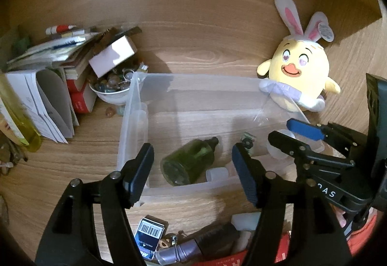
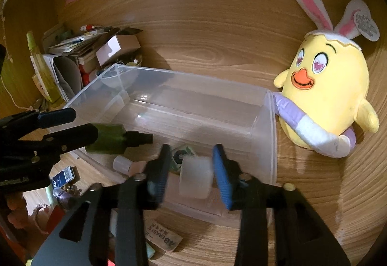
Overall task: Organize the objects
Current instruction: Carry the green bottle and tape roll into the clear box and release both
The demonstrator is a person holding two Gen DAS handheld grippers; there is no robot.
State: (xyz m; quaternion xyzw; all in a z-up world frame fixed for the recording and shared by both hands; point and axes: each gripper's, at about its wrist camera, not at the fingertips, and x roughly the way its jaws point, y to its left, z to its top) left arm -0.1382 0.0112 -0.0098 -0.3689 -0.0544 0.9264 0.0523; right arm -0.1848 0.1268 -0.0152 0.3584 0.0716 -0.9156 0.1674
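Note:
A clear plastic bin [image 1: 131, 118] [image 2: 268, 135] stands on the wooden desk. A green bottle [image 1: 188, 162] [image 2: 106, 139] lies on its side in the bin, with a small white bottle [image 1: 216, 174] [image 2: 123, 164] and a small green item [image 1: 246, 141] [image 2: 180, 157] beside it. My left gripper [image 1: 193, 174] is open over the bin's near edge, empty. My right gripper [image 2: 191, 170] [image 1: 293, 135] is open above the bin's right end, with a frosted white block [image 2: 196, 177] between its fingers, not clamped.
A yellow plush chick with bunny ears [image 1: 300, 74] [image 2: 331, 94] leans against the bin's far right corner. Books, papers and a bowl of trinkets [image 1: 111, 89] crowd the left. A barcode card [image 1: 150, 232], a purple tube [image 1: 179, 252] and an eraser packet [image 2: 164, 237] lie in front.

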